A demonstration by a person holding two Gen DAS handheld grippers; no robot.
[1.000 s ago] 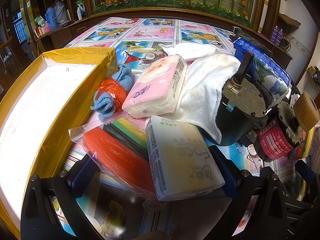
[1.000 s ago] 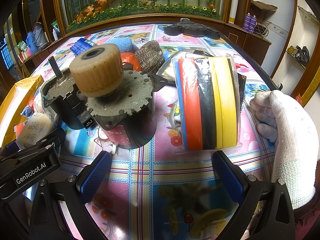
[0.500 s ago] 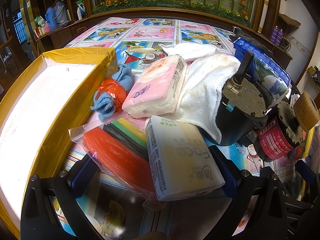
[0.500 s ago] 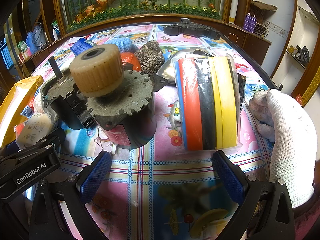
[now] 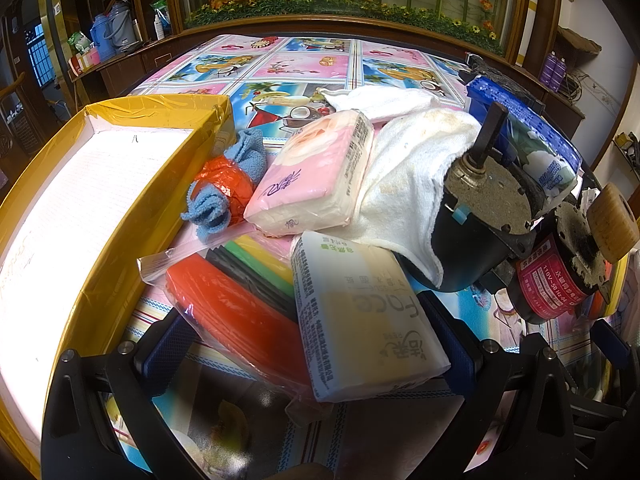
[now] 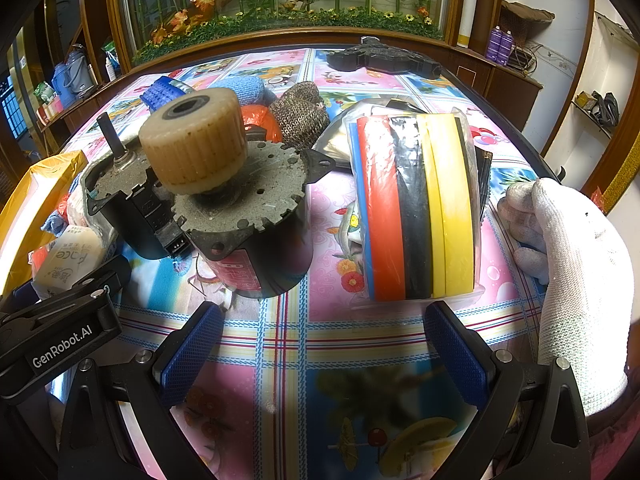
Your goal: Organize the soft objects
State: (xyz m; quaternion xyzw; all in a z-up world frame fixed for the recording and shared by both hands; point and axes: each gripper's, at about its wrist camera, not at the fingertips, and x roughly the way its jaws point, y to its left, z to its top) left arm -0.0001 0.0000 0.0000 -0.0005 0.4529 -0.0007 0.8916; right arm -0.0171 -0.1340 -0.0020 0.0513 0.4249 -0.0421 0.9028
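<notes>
The white tissue pack lies right between the fingers of my left gripper, resting partly on a clear bag of coloured foam strips; the jaws stand wide on either side of it and I cannot tell whether the pads touch it; just behind it a pink tissue pack leans on a white towel, and beside that sits a blue cloth wrapped in orange film; the yellow box stands open along the left, just beside this heap; to the right, a black motor sits against the towel, and a second motor with a red label stands next to it; everything rests on the patterned tablecloth. My right gripper is spread wide over bare tablecloth and holds nothing; just ahead of it a second bag of foam strips lies near the right finger, the cream-capped motor nearer the left; a white-gloved hand rests on the table at the far right.
</notes>
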